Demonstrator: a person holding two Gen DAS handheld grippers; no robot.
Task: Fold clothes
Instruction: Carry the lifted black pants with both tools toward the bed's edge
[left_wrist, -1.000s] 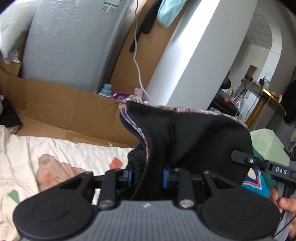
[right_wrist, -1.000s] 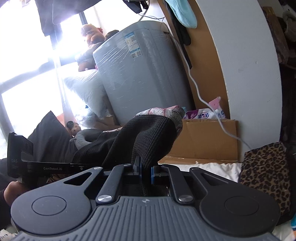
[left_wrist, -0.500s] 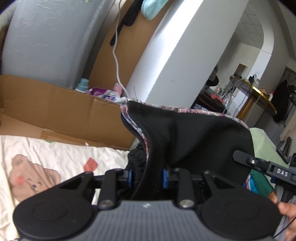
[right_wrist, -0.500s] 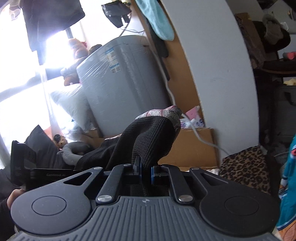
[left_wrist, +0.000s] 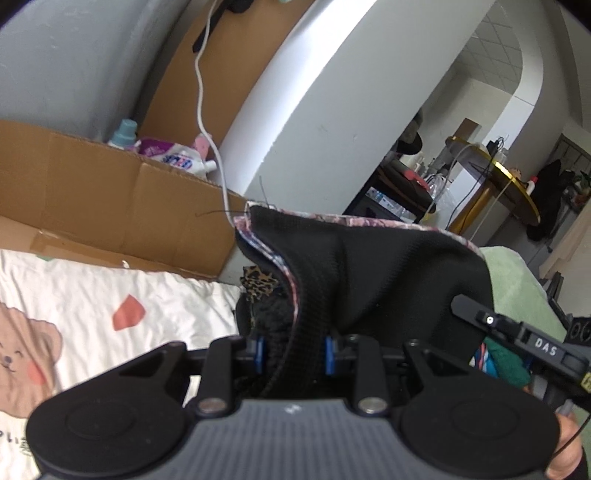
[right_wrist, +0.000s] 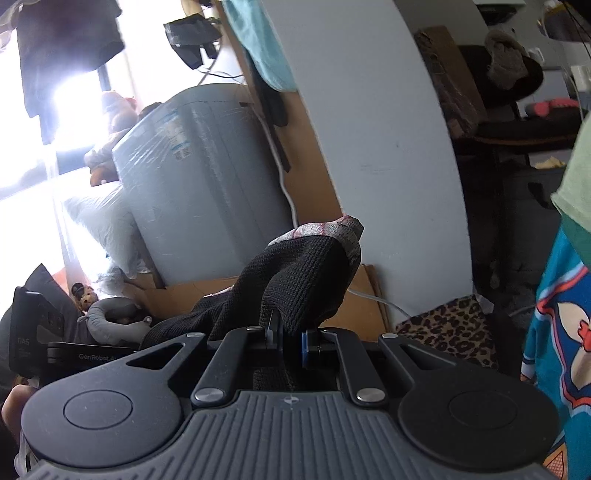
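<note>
A black knit garment (left_wrist: 369, 266) with a pink patterned outer side hangs between both grippers, lifted above the bed. My left gripper (left_wrist: 293, 349) is shut on one edge of it. My right gripper (right_wrist: 290, 345) is shut on another edge of the same garment (right_wrist: 299, 273). The right gripper's body (left_wrist: 532, 343) shows at the right of the left wrist view, and the left gripper's body (right_wrist: 40, 339) shows at the left of the right wrist view. A leopard-print cloth (right_wrist: 447, 332) lies below on the bed.
A white sheet with a bear print (left_wrist: 92, 295) covers the bed. Cardboard (left_wrist: 92, 195) lines the wall. A grey wrapped appliance (right_wrist: 192, 184) and a white pillar (right_wrist: 388, 147) stand behind. A teal printed garment (right_wrist: 554, 350) is at the right. A white cable (left_wrist: 207, 110) hangs down.
Both grippers have swung to the right with the garment still held. The appliance has slid left in both views, and the teal garment has come into the right wrist view.
</note>
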